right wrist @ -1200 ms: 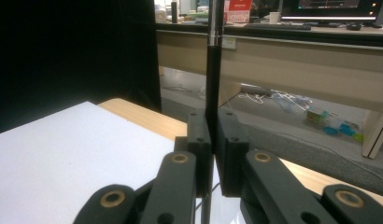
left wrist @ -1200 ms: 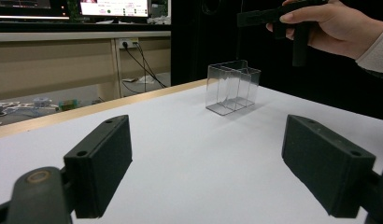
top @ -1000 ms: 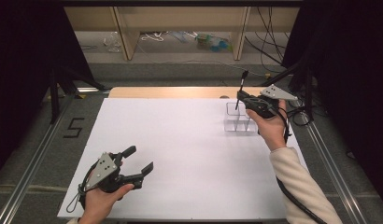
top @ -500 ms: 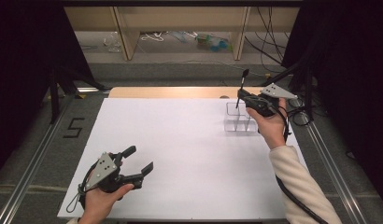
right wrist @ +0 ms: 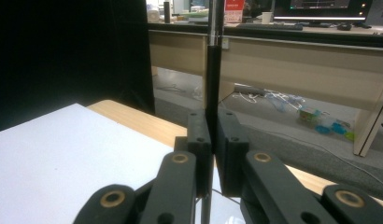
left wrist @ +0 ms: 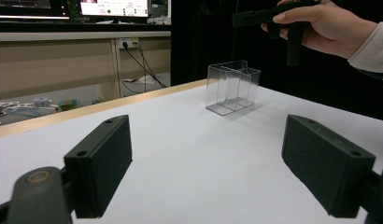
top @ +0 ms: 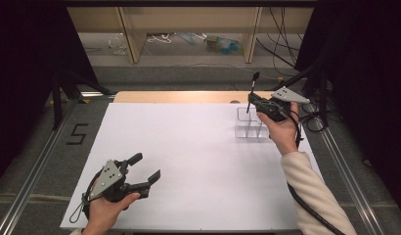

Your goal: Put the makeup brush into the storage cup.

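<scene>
Near the tabletop's far right corner, the right gripper (top: 251, 102) clamps a slim black pen (top: 252, 88) upright — just above the clear divided holder (top: 251, 128). The left gripper (top: 145, 169) hovers near the front left corner, jaws spread wide — nothing between them.

You have two grippers: the left gripper (top: 144, 177) and the right gripper (top: 251, 103). One slim black pen (right wrist: 213, 84) stands between the right one's pads; one clear compartmented holder (top: 251, 125) sits just below it.
</scene>
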Motion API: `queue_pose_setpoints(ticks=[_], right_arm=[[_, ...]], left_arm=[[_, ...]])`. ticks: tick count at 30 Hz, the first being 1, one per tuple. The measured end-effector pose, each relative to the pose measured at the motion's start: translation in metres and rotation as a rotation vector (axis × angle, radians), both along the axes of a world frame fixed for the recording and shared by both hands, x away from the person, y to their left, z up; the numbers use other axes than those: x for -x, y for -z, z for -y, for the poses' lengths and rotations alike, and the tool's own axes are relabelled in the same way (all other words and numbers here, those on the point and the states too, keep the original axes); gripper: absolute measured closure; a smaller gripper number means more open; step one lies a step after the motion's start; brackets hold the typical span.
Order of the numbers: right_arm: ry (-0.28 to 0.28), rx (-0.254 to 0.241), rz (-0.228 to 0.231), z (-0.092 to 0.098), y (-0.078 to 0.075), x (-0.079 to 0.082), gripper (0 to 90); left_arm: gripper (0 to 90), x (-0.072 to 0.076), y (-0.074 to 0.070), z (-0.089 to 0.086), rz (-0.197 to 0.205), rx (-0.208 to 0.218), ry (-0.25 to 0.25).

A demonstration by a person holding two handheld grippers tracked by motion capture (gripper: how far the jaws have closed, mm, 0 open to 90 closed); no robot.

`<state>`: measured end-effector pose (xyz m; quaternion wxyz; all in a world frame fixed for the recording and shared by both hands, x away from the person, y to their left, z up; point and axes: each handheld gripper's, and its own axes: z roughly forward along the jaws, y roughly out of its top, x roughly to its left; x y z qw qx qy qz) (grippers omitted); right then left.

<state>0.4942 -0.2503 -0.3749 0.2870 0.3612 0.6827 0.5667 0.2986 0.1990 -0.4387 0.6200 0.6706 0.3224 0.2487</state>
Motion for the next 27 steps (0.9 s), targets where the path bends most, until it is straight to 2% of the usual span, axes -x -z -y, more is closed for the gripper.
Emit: queue_pose_setpoints(ticks=[6, 8, 11, 27], right_arm=[[0.002, 0.005, 0.001, 0.0003, 0.0004, -0.0016, 85.9], [0.0, 0.011, -0.021, 0.0003, 0.0001, -0.001, 85.9], [0.005, 0.003, -0.003, -0.0002, 0.0008, -0.0025, 85.9], [0.011, 0.009, -0.007, -0.0019, 0.0025, -0.0045, 85.9]], left_arm=[[15.9, 0.0001, 0.0, 0.0, 0.0, 0.0, -0.001], [16.0, 0.0, 0.0, 0.0, 0.0, 0.001, -0.001], [16.0, 0.0, 0.0001, 0.0001, -0.001, 0.002, -0.001], [16.1, -0.0001, 0.0001, -0.0001, -0.001, 0.002, -0.002]])
